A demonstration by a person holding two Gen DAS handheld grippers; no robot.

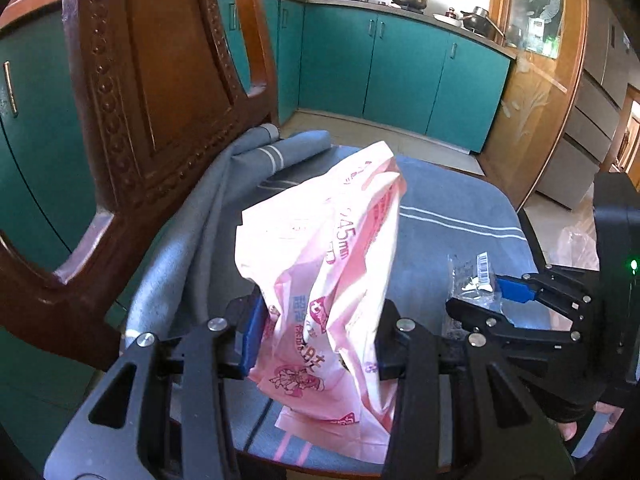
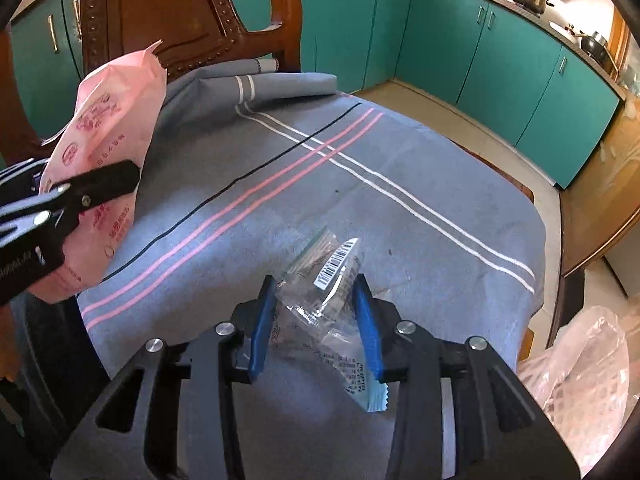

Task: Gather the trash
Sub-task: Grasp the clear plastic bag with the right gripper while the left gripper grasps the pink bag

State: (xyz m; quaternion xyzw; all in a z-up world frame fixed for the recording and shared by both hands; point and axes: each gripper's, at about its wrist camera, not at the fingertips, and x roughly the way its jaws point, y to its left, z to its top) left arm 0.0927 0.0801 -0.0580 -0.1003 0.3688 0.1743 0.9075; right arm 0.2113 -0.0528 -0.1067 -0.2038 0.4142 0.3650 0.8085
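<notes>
At the left, a carved wooden chair back [image 1: 132,120] is seen, with a grey striped cloth [image 2: 360,184] spread over the seat. The pink printed bag [image 1: 320,280] is gripped by the left tongs [image 1: 316,344], closed on its lower part, and is held upright above the cloth. Further right, the clear wrapper with a barcode [image 2: 324,292] is clamped between the blue pads of the right tongs [image 2: 316,328], just above the cloth.

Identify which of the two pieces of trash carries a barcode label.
The clear crinkled wrapper between the right gripper's blue pads carries the white barcode label. The pink bag in the left gripper shows only pink print.
</notes>
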